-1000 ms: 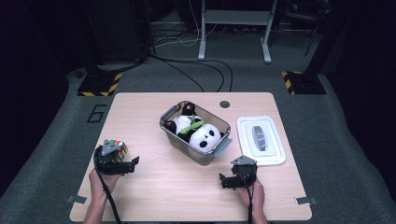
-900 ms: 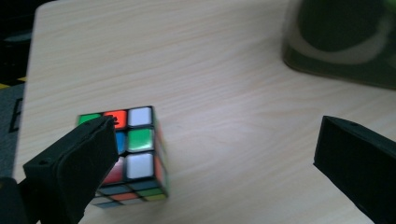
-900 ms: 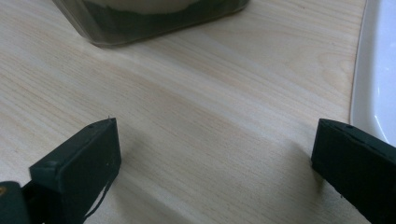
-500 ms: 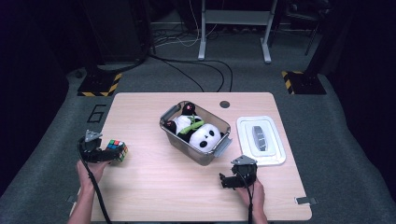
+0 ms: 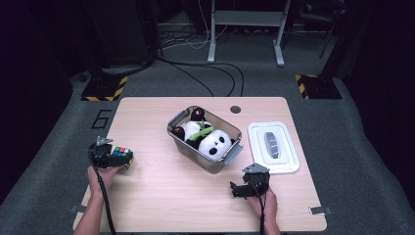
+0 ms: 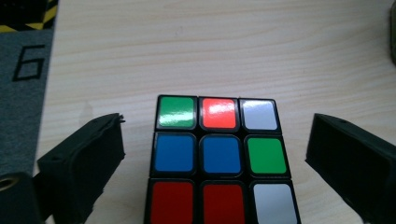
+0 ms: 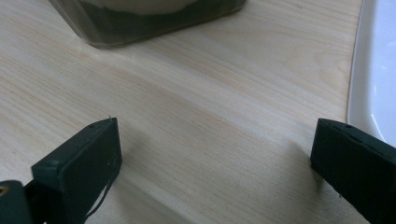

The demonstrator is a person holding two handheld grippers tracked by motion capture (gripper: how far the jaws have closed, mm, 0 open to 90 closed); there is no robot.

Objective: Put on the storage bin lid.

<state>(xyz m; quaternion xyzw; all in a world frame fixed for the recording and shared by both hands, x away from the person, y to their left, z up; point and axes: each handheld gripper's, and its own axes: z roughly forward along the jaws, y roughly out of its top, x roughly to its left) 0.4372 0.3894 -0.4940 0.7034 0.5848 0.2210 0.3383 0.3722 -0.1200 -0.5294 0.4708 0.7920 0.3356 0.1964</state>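
A Rubik's cube (image 5: 122,152) (image 6: 219,158) lies on the wooden table (image 5: 161,196) near its left edge. My left gripper (image 5: 120,159) (image 6: 217,133) reaches in from the left with the cube between its jaws. The jaws have just been closing a little, but a gap of bare table shows on each side of the cube, so the gripper is open. My right gripper (image 5: 238,189) (image 7: 215,135) rests open at the front right, low over bare wood, with nothing between its fingers.
A clear plastic bin (image 5: 195,157) (image 7: 154,23) stands mid-table and holds a panda plush (image 5: 215,143) and another plush. To its right lies the bin's white lid (image 5: 288,156) (image 7: 373,70), close beside my right gripper. Grey carpet borders the table at the left.
My left hand has swung out to the table's left edge and now points at the cube from that side. The cube and my right gripper have stayed put.
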